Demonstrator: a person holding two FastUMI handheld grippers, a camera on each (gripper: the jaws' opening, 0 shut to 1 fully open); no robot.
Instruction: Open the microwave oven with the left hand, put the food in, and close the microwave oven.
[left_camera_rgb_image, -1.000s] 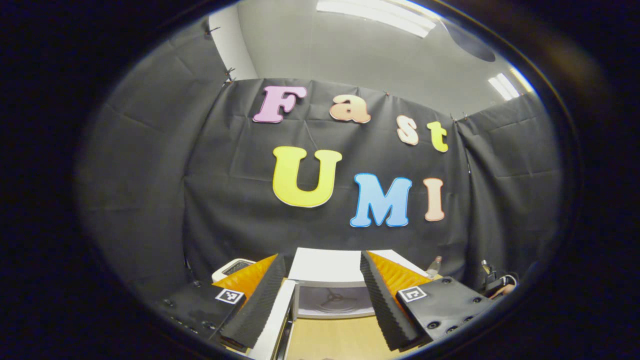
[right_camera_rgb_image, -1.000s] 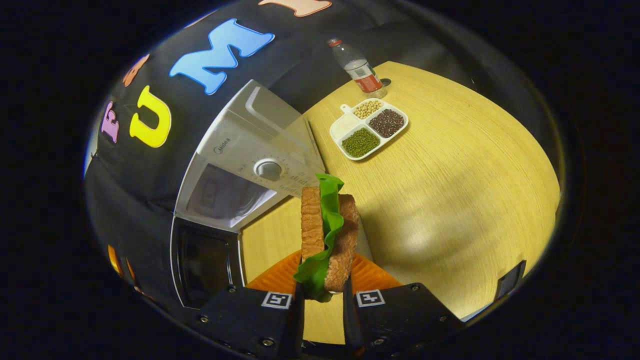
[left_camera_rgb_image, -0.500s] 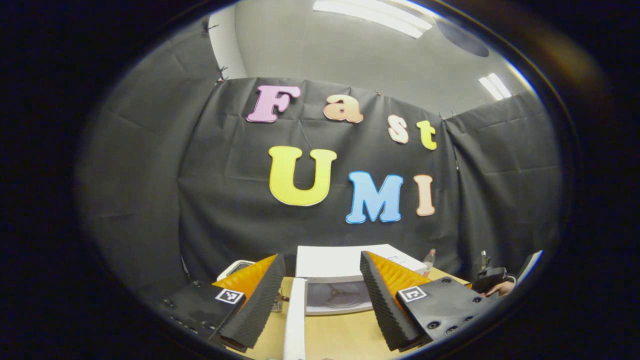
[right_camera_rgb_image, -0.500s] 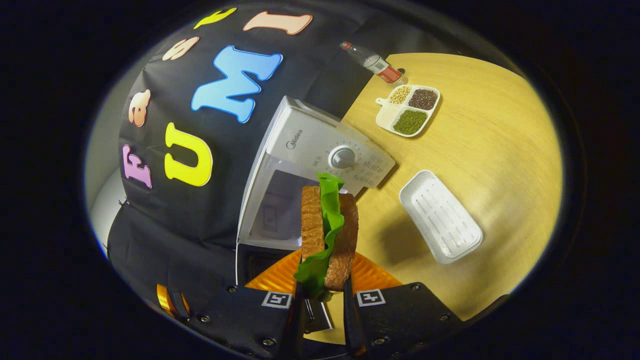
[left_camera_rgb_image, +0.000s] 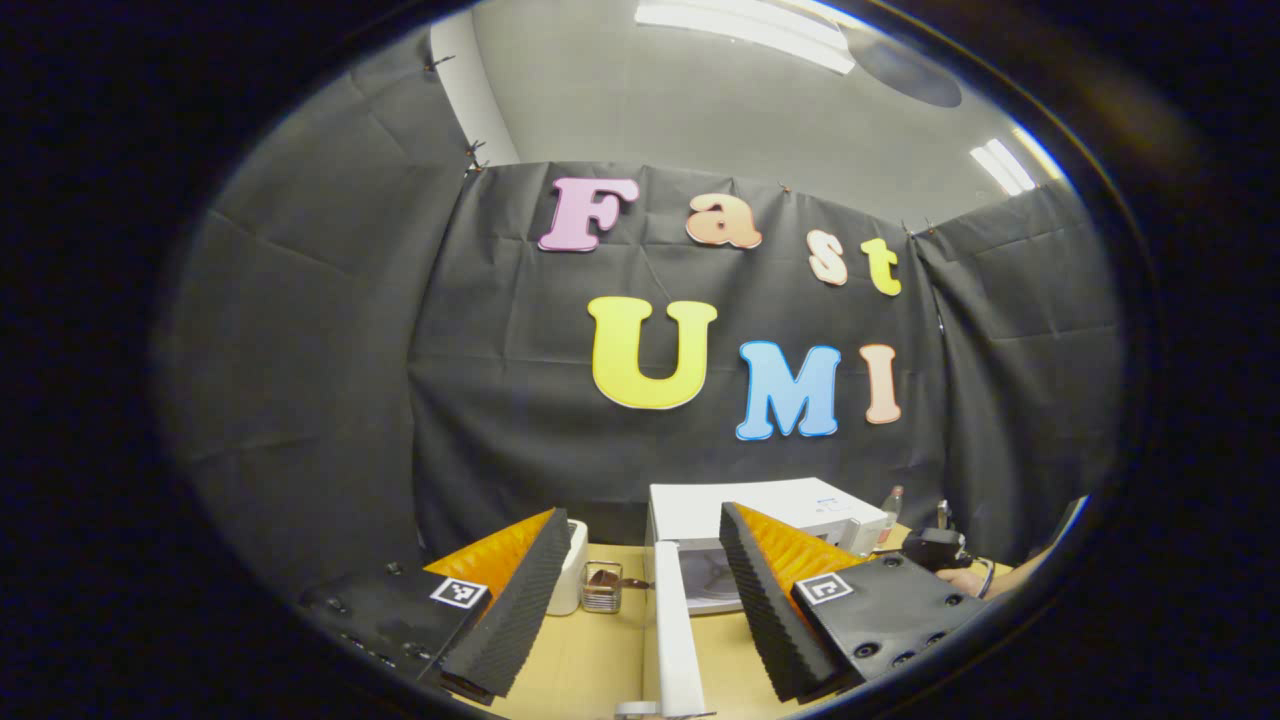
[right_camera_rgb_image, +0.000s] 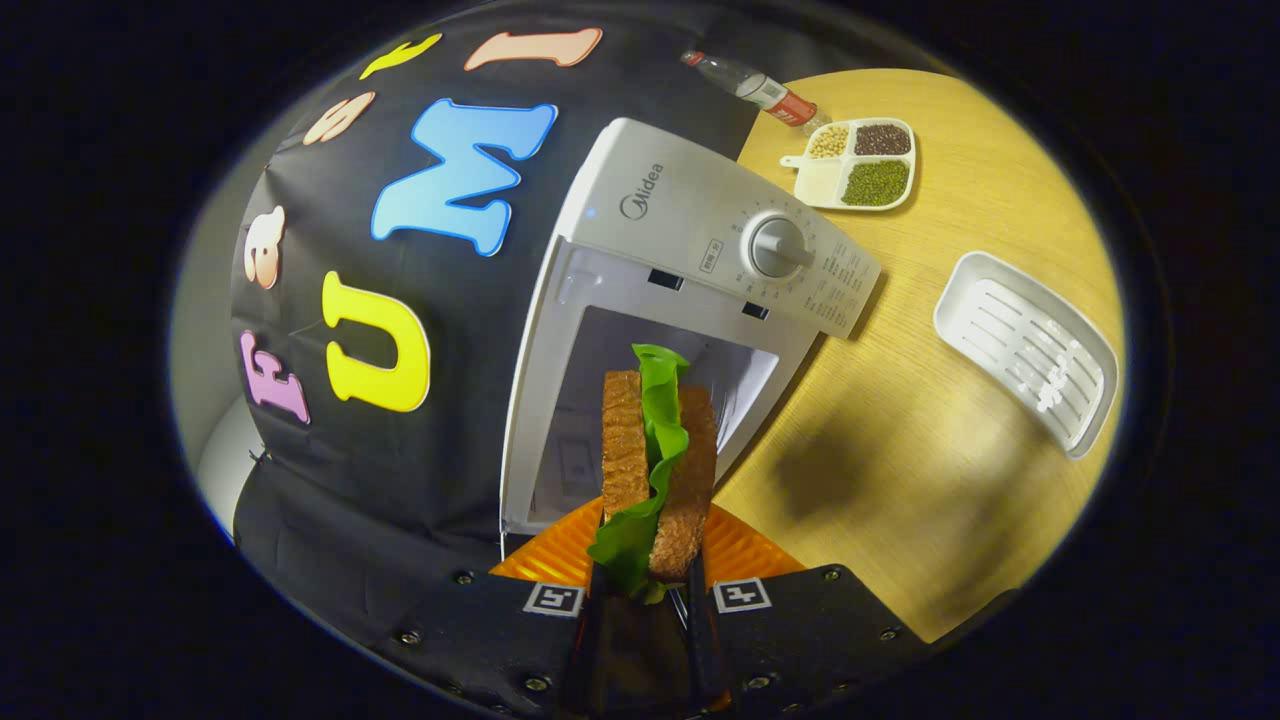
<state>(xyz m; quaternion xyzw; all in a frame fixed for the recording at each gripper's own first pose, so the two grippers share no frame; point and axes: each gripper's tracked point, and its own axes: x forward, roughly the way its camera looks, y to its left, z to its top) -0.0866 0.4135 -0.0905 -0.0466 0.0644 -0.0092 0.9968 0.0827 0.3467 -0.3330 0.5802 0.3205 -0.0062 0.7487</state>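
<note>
Up front, in the left gripper view, the left tool (left_camera_rgb_image: 640, 590) hangs spread wide with nothing between its fingers; the microwave oven (left_camera_rgb_image: 765, 545) sits beyond on the counter (left_camera_rgb_image: 575, 660), its door (left_camera_rgb_image: 675, 640) swung open edge-on. Over in the right gripper view, the right tool (right_camera_rgb_image: 645, 590) pinches the sandwich (right_camera_rgb_image: 655, 470) upright, just before the oven's open cavity (right_camera_rgb_image: 620, 400).

Left gripper view faces the microwave (left_camera_rgb_image: 770, 530) from afar; right gripper view looks close into it.
</note>
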